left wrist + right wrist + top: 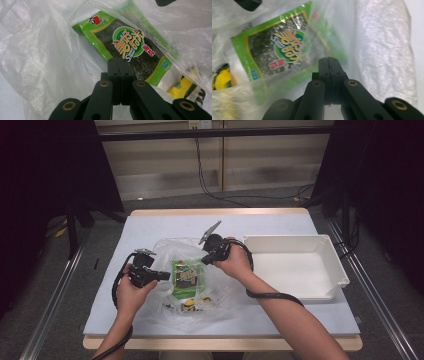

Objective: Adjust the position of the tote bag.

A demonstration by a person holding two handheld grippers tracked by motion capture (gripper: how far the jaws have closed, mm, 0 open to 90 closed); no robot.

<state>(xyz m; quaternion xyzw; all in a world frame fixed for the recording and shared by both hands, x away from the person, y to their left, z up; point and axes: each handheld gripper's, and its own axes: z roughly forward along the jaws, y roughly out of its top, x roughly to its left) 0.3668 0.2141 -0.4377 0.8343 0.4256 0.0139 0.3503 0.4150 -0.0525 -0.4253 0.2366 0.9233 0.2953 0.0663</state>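
Two tools work a thin clear plastic bag [192,280] lying mid-bench, a green seaweed snack packet [184,276] inside it. The left tool [119,62] is clenched, seemingly pinching bag film; the right tool [329,62] is clenched too, apparently on film at the opposite edge. Spreading the mouth gently, without tearing, would likely free the packet for the white plastic tray [332,252] nearby.

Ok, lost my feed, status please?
Left gripper shut, right gripper shut. Green seaweed pack inside clear plastic bag. White tray empty, nothing blocking.
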